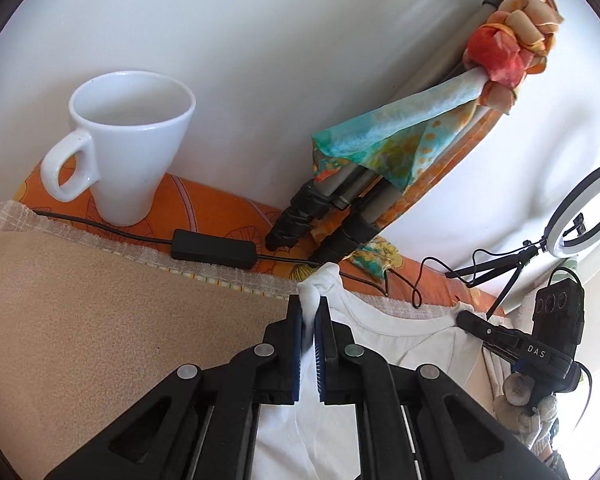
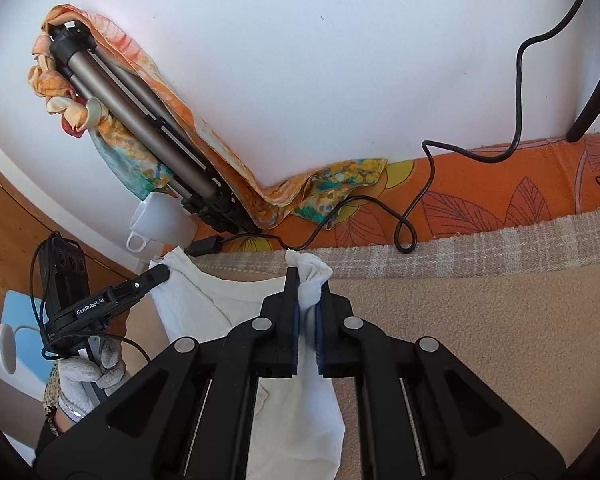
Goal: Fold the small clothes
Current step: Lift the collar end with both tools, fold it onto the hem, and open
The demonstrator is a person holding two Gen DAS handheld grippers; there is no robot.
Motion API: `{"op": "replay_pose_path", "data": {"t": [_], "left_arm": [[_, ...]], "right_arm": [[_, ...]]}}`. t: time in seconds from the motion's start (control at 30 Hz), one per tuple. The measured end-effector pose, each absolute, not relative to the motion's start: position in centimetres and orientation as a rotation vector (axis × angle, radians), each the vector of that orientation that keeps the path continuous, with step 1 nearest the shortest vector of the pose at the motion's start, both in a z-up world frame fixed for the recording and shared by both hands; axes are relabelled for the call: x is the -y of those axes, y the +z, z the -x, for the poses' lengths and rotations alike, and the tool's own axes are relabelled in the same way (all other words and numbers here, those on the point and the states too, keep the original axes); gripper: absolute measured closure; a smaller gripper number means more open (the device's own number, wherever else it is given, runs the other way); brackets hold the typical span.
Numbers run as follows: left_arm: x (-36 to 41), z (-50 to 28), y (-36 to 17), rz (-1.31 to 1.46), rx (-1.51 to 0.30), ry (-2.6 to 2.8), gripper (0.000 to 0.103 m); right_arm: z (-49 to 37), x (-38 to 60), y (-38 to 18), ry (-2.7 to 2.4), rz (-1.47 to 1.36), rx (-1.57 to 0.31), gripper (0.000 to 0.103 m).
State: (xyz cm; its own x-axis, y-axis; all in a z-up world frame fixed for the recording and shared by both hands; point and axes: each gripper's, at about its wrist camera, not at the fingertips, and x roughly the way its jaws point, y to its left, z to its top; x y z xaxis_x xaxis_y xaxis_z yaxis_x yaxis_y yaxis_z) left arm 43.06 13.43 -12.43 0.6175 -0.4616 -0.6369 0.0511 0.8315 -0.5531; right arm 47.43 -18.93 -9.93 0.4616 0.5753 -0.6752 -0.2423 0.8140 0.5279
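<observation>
Left tool (image 1: 309, 312): pinching one bunched shoulder of the white shirt (image 1: 396, 336).
Right tool (image 2: 308, 296): clamped on the other shoulder.
Shirt: stretched between both tools over the beige counter (image 1: 120, 312), neckline toward the wall, its length running back under the tools.
Surroundings: white mug (image 1: 132, 148), scarf-wrapped tripod (image 1: 384, 168), ring light (image 1: 584, 212) along the white wall.

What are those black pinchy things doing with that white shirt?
A person is holding a pincher tool in each hand to fold a small white shirt. The left gripper is pinched shut on one top corner of the shirt, and the right gripper is pinched shut on the other. The shirt is stretched between them over a tan cloth on the table. It is not folded yet. A white mug and a folded tripod wrapped in a colorful scarf sit behind, by the wall.
</observation>
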Motion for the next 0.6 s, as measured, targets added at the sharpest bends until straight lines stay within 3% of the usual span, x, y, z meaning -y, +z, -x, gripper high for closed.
{"op": "replay_pose_path", "data": {"t": [0.33,0.6], "left_arm": [[-13.2,-34.7,-5.9,0.457,-0.783,-0.324,0.101],[-13.0,-27.5,-4.4,0.464,-0.778,-0.334,0.101]], "right_arm": [[-39.9,18.6,-3.6,0.537,-0.340,-0.913,0.096],[-32.3,18.7,-1.7,0.531,-0.312,-0.910,0.096]]}}
